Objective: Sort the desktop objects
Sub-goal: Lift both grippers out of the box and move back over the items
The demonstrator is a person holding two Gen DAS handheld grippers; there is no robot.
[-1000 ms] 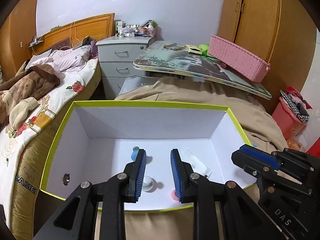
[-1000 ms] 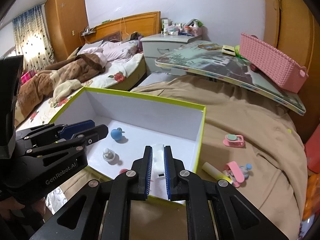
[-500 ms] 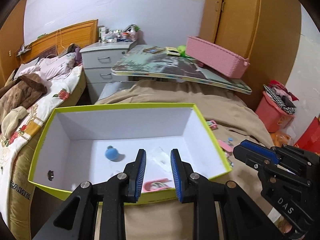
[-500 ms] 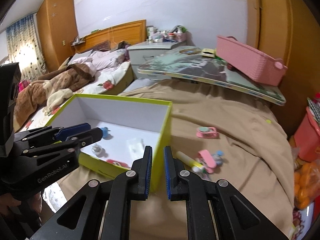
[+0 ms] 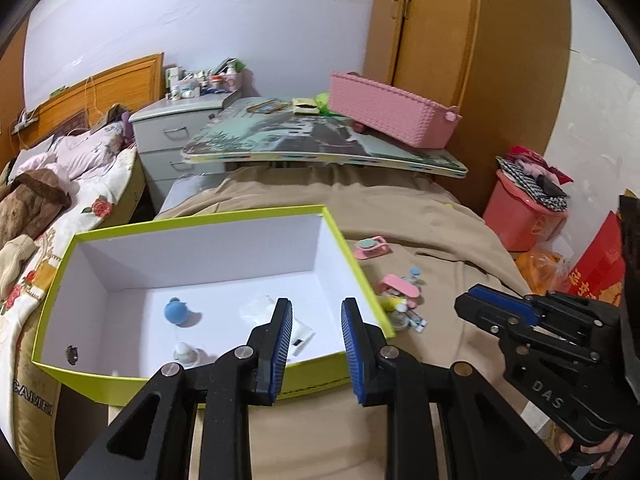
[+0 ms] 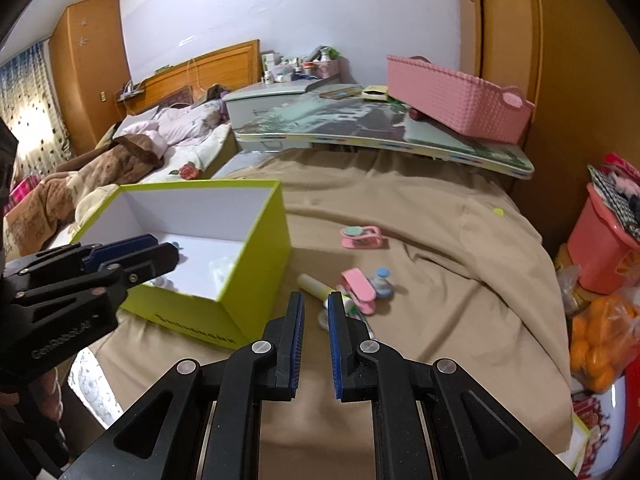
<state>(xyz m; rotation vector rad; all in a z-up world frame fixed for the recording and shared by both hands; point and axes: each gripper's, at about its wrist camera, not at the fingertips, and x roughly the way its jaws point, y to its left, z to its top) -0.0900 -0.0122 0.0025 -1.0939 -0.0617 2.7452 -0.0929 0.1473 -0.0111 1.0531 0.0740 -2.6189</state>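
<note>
A lime-green box [image 5: 200,220] with a white inside stands on the brown blanket [image 6: 420,208]. In it lie a blue ball [image 5: 176,312], a small white bottle [image 5: 184,354] and a white packet [image 5: 298,330]. My left gripper [image 5: 316,320] is open and empty over the box's near right corner. My right gripper [image 6: 316,308] is slightly open and empty, just right of the box [image 6: 260,248]. Ahead of it lie a yellow-green tube [image 6: 316,284], a pink clip [image 6: 360,286] against a small blue-capped bottle [image 6: 382,282], and further off another pink clip [image 6: 362,236].
A picture board [image 6: 360,128] carrying a pink basket [image 6: 460,100] lies across the far end of the blanket. A pink bin [image 6: 600,240] and a bag of oranges [image 6: 600,328] stand on the right. Grey drawers [image 5: 176,136] and a bed [image 5: 60,184] are at left.
Both grippers have swung right. The right one has left the box and now hovers by the loose items on the blanket. The white packet seen between its fingers now lies in the box.
</note>
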